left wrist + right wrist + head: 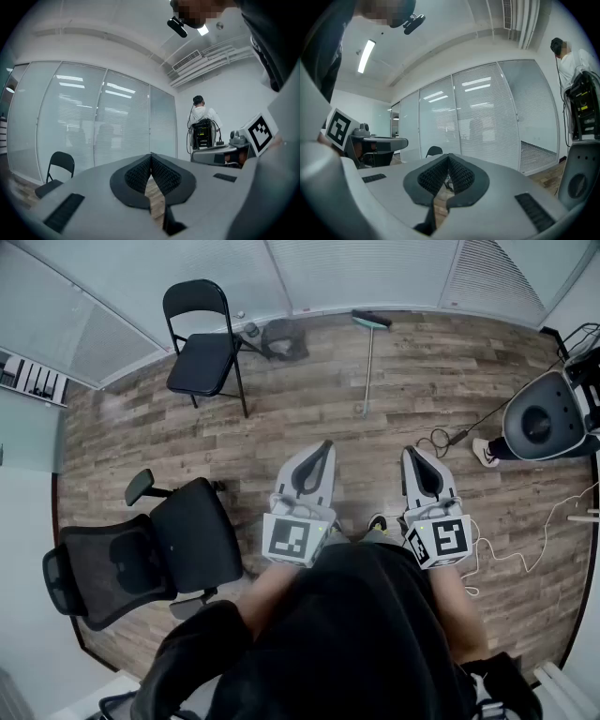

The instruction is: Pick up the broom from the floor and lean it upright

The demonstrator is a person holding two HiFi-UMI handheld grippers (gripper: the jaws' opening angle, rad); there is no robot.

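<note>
The broom [369, 352] lies flat on the wooden floor far ahead, its teal head toward the glass wall and its pale handle pointing back at me. My left gripper [327, 443] and my right gripper [410, 450] are held level side by side, well short of the broom. Both are shut with nothing between the jaws. In the left gripper view the black pads [151, 159] meet at the tip; the right gripper [448, 157] shows the same. The broom is not visible in either gripper view.
A black folding chair [204, 345] stands at the back left, a dark dustpan-like object [281, 339] next to it. A black office chair [141, 554] is close on my left. A grey round device [546, 418] with cables [450, 439] sits at the right. Another person [201, 117] stands by the wall.
</note>
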